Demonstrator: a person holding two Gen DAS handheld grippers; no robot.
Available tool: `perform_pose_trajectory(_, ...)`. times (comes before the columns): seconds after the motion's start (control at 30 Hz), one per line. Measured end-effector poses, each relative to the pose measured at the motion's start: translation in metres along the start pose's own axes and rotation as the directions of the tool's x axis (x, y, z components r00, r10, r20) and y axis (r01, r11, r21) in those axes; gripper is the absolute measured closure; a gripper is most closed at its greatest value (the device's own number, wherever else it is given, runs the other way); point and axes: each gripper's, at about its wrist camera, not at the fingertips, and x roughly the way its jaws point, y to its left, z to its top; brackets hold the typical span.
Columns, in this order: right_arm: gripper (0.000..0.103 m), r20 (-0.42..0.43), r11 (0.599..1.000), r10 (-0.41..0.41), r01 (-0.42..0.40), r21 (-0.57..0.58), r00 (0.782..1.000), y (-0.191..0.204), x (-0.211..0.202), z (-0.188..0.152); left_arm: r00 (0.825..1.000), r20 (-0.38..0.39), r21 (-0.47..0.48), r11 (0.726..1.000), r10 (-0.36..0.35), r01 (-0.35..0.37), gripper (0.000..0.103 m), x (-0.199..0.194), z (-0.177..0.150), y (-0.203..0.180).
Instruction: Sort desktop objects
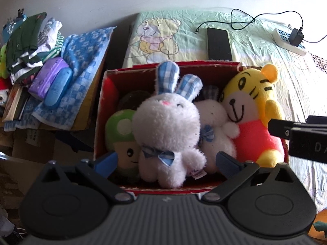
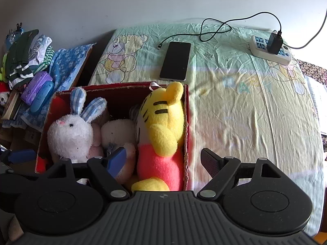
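A red cardboard box [image 1: 155,66] [image 2: 120,85] holds soft toys: a white rabbit with blue checked ears [image 1: 169,126] [image 2: 71,134], a green mushroom toy [image 1: 122,130], a second white plush [image 1: 214,122] [image 2: 118,130] and a yellow tiger in a pink top [image 1: 251,110] [image 2: 163,134]. My left gripper [image 1: 166,160] is open, its blue fingertips either side of the rabbit's body without pressing it. My right gripper [image 2: 163,161] is open too, straddling the tiger and the box's right wall. The right gripper's black finger shows at the right edge of the left wrist view [image 1: 296,130].
A dark phone [image 2: 175,61] [image 1: 218,43], a black charging cable [image 2: 214,28] and a white power strip with adapter [image 2: 271,49] lie on the bear-print sheet [image 2: 245,112] behind the box. At the left are a blue checked towel [image 1: 81,61], folded clothes [image 1: 30,40] and a purple pack [image 1: 47,77].
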Motion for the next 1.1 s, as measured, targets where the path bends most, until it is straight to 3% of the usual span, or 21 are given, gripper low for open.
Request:
perform_pose_trajectory(0.33, 0.021, 0.020, 0.999, -0.052, 0.052, -0.013, 0.998, -0.003, -0.006, -0.008, 0.999, 0.003, 0.030, 0.998, -0.051, 0.051, 0.001, -0.001, -0.006, -0.011)
perform_pose_trajectory(1.1, 0.021, -0.016, 1.000, -0.006, 0.006, 0.005, 1.000, 0.009, -0.005, -0.025, 0.997, 0.048, 0.032, 0.998, -0.063, 0.062, 0.004, -0.002, -0.025, -0.011)
